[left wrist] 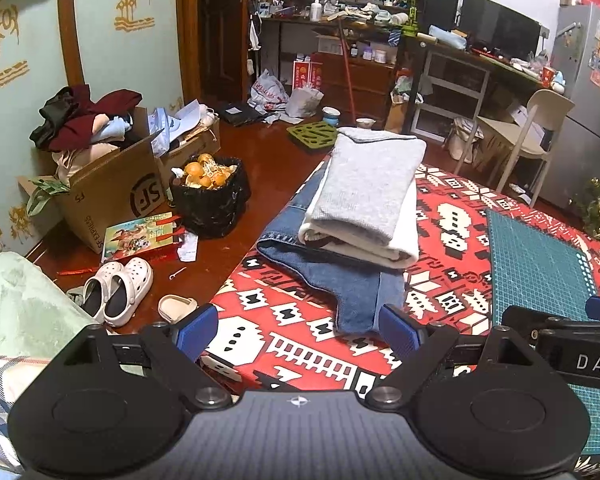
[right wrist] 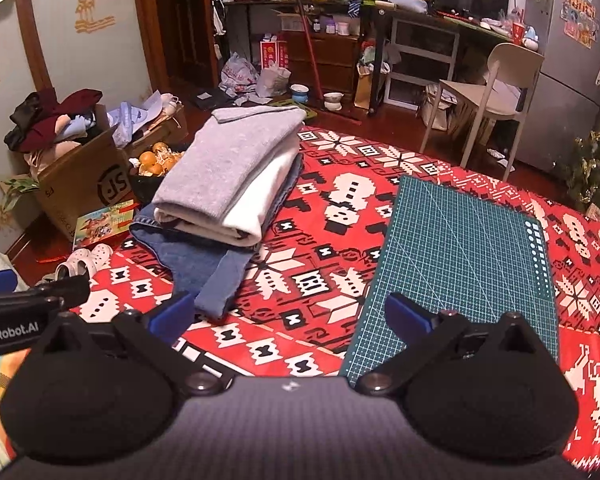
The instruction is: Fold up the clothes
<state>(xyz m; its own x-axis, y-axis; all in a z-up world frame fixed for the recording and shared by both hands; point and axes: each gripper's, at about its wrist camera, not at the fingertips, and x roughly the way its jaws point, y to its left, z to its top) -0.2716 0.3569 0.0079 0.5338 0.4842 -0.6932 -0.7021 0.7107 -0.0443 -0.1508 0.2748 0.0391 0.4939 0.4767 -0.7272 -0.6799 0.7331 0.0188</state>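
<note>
Both grippers hovering low over a red-and-white patterned tablecloth (left wrist: 300,332), fingers spread wide, gripping nothing. Left gripper (left wrist: 298,330) showing blue pads (left wrist: 198,330) well apart, pointing straight at the near hem of the denim. Right gripper (right wrist: 290,316) likewise gaping, its left pad sitting just beside the denim's nearest corner, its right pad hanging over the cutting mat's near edge.

Lying ahead of the left gripper, and ahead and to the left of the right one: a stack of folded clothes. Resting on top, a grey folded garment (left wrist: 370,184); lying under it, a cream-white folded garment (left wrist: 404,236); spreading out at the bottom, blue jeans (left wrist: 340,280), reaching nearest to both grippers.

Lying flat to the right of the stack, directly ahead of the right gripper's right finger: a green cutting mat (right wrist: 468,248), apart from the clothes.

Sitting on the floor beyond the table's left edge, left of both grippers: white clogs (left wrist: 118,292), a black bin holding oranges (left wrist: 208,196), and a cardboard box heaped with unfolded clothes (left wrist: 112,184).

Standing far ahead and to the right: a pale chair (right wrist: 496,80) by a cluttered desk, a grey fridge (right wrist: 568,60) farther right.

Peeking into each wrist view from the side: the other gripper's black body.
</note>
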